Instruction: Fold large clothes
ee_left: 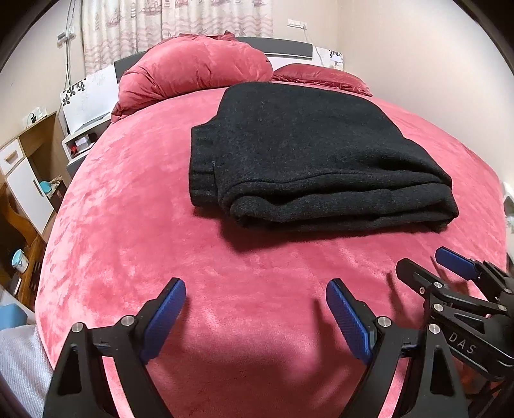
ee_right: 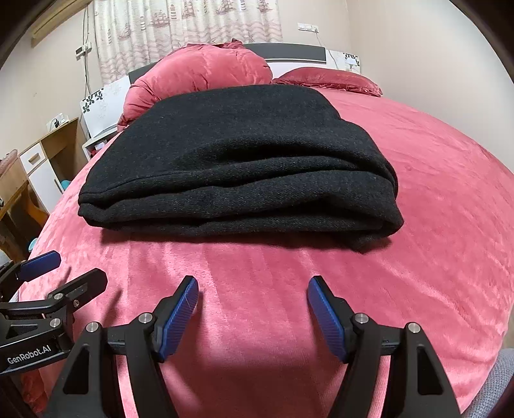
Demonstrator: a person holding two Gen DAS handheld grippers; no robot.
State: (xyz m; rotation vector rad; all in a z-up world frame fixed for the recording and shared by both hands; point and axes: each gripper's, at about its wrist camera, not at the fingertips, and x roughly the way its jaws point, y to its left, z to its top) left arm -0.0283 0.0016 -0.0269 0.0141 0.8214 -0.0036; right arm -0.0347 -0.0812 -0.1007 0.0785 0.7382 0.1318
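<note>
A large black woollen garment (ee_left: 308,154) lies folded in a thick stack on the pink bed (ee_left: 135,244); it also shows in the right wrist view (ee_right: 237,164). My left gripper (ee_left: 255,286) is open and empty, hovering over the bedspread in front of the garment's near edge. My right gripper (ee_right: 253,284) is open and empty too, a short way in front of the folded edge. The right gripper shows at the right of the left wrist view (ee_left: 424,263), and the left gripper at the left of the right wrist view (ee_right: 77,267). The two grippers sit side by side.
A rolled pink duvet (ee_left: 192,70) and a pink pillow (ee_left: 321,78) lie at the head of the bed. A white nightstand (ee_left: 83,138) and a wooden cabinet (ee_left: 25,167) stand left of the bed. Walls and a curtain (ee_left: 173,22) lie behind.
</note>
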